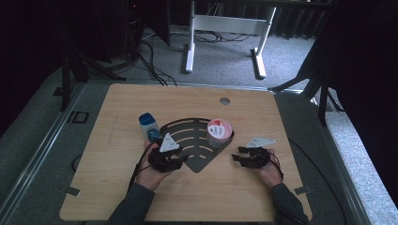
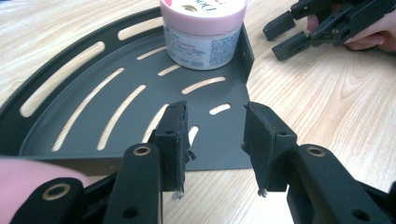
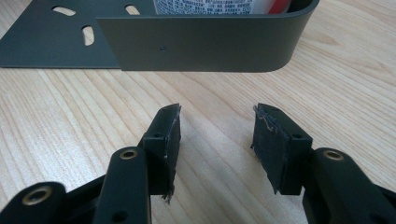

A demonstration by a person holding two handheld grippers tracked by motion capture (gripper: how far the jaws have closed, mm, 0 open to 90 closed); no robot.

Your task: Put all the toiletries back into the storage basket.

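A dark grey fan-shaped slotted shelf (image 1: 187, 136) lies flat on the wooden table. A pink jar (image 1: 219, 132) with a white label stands in its right corner, against the raised wall. A white and blue bottle (image 1: 149, 126) stands just off the shelf's left edge. My left gripper (image 1: 182, 159) is open over the shelf's near corner, nothing between its pads. In the left gripper view it (image 2: 215, 108) looks across the shelf (image 2: 93, 116) to the jar (image 2: 204, 32). My right gripper (image 1: 237, 155) is open over bare wood, right of the shelf. Its own view (image 3: 217, 112) faces the shelf wall (image 3: 201, 44).
The right gripper (image 2: 274, 39) and the hand holding it appear at the far right of the left gripper view. A round cable hole (image 1: 225, 100) sits near the table's far edge. Beyond the table, a white desk frame (image 1: 190, 47) and cables lie on grey carpet.
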